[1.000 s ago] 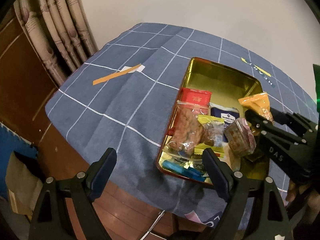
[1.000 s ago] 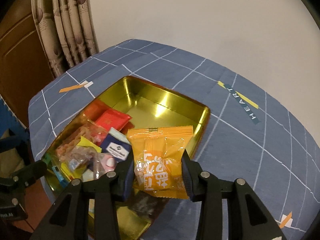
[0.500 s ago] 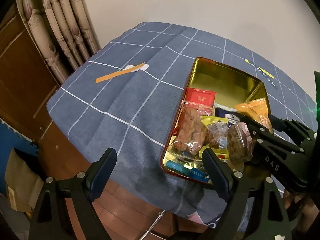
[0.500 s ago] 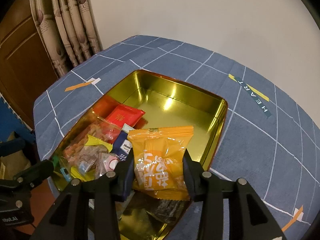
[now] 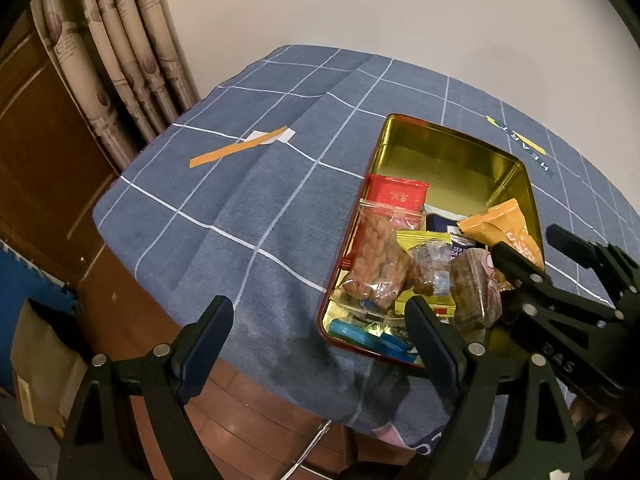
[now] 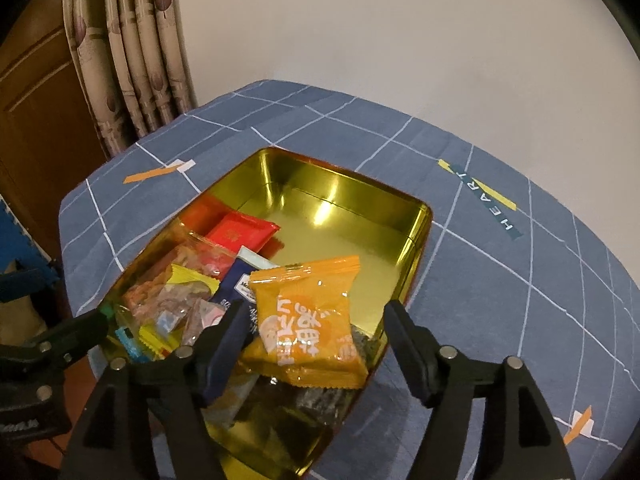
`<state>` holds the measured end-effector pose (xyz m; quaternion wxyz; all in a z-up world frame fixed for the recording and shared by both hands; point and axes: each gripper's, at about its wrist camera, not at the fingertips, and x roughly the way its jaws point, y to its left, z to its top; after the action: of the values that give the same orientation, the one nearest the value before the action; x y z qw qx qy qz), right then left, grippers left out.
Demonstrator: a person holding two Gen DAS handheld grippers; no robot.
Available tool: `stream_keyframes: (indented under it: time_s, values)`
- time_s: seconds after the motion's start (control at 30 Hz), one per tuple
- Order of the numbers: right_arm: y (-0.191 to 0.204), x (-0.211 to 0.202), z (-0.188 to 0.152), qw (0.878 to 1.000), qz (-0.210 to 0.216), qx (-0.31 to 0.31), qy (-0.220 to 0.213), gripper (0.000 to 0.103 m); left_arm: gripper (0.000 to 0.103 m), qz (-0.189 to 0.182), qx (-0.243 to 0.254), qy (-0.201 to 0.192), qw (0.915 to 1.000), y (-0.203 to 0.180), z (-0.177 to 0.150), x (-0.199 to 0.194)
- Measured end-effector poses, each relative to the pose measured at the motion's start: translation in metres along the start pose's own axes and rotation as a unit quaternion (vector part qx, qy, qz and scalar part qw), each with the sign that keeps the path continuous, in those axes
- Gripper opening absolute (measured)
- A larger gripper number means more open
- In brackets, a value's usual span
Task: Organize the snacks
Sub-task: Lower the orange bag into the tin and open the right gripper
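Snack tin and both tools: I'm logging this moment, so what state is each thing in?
Tin: open, no lid on it, far end bare, packets piled at the near end.
Orange packet: sealed, lying in the tin between the right tool's open fingers, not gripped.
Red packet: sealed, flat in the tin.
Nut bag: sealed, in the tin.
Right tool: open.
Left tool: open, empty.

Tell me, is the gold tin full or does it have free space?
Partly full. Snack packets crowd the near end of the tin, while its far end shows bare gold floor. The orange packet lies between the open right tongs.
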<state>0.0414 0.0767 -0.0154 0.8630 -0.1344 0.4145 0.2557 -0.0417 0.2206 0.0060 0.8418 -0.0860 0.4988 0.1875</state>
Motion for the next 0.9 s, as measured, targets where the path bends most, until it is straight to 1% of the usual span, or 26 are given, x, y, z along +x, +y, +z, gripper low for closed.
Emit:
stream_keyframes:
  time_s: [0.03, 0.07, 0.1, 0.23, 0.37, 0.9]
  values:
    - [-0.001, -0.003, -0.001, 1.0, 0.003, 0.002, -0.002, 0.073, 0.085, 0.0, 0.001, 0.0, 1.0, 0.0, 0.0, 0.0]
    - [-0.002, -0.005, -0.002, 1.0, 0.004, 0.005, -0.003, 0.077, 0.085, 0.001, 0.002, -0.001, 1.0, -0.001, 0.0, 0.0]
    - [-0.003, -0.008, -0.003, 1.0, 0.004, 0.008, -0.003, 0.079, 0.085, 0.001, 0.003, -0.001, 1.0, -0.001, 0.0, 0.0]
    - [-0.007, -0.02, -0.009, 1.0, 0.002, 0.016, -0.011, 0.079, 0.085, 0.001, 0.005, -0.002, 1.0, -0.002, 0.0, 0.0]
    - [-0.007, -0.027, -0.014, 1.0, 0.007, 0.017, -0.009, 0.079, 0.085, 0.002, 0.005, -0.003, 1.0, -0.002, 0.0, 0.0]
    - [0.0, -0.029, -0.022, 1.0, 0.009, 0.007, 0.002, 0.079, 0.085, 0.002, 0.014, -0.006, 0.9999, -0.004, 0.0, -0.002]
